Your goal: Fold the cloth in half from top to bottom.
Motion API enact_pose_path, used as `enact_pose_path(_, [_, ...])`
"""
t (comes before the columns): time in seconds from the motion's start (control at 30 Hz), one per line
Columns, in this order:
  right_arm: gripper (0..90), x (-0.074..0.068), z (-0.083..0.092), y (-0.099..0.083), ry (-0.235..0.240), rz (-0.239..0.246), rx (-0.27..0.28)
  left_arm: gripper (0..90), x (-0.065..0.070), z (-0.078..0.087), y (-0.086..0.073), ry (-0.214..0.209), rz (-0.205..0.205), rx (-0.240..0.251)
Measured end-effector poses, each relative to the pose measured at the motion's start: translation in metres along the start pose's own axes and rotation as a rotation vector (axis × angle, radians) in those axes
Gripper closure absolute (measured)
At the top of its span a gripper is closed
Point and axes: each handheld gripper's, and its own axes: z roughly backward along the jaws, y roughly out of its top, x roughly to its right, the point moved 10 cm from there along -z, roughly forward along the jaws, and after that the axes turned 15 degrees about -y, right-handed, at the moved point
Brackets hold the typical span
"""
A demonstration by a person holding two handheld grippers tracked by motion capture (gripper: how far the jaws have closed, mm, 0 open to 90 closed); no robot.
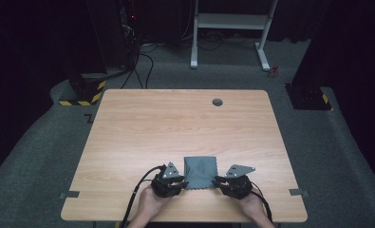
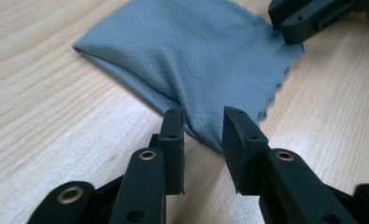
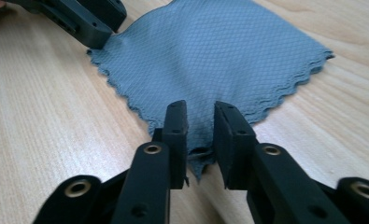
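1. A dim room with dark curtains and grey carpet surrounds a pale wooden table (image 1: 142,123), where we hold a pair of tongs in each hand near the edge closest to us.

2. A folded grey cloth (image 1: 200,173) lies flat on the wood between the two tongs, its near corners reaching toward each of them.

3. Our left gripper (image 2: 202,122) stands part open; the cloth's near corner runs into the gap between its jaws, but the pads do not press on it.

4. Our right gripper (image 3: 200,122) is likewise part open, its jaws narrowly apart astride the other near corner, which droops loosely between them without being pinched.

5. We judge the cloth to be light, limp and thin, a waffle-textured fabric with a scalloped edge (image 3: 285,93); it should sag and drape the moment it leaves the table, and it is in no way fragile.

6. Folded in layers, it may slide apart or unfold if only the top sheet is caught, so we think the best hold is right at the corners in front of each pair of tongs, pinching all layers together, well in from the scalloped fringe.
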Motion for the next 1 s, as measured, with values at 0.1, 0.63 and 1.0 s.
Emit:
enact_pose_path(0.1, [74.5,0.009,0.001,0.007,-0.016,-0.046,0.018,66.1,-0.007,0.003,0.012,0.012,0.035,0.048])
enact_pose_path(0.63, [70.8,0.050,-0.043,0.036,-0.154,-0.151,-0.018,63.3,-0.063,-0.019,0.040,0.148,0.143,0.015])
enact_pose_path(1.0, [87.4,0.053,-0.054,0.035,-0.148,-0.110,-0.052,87.8,-0.072,-0.024,0.042,0.133,0.101,-0.052])
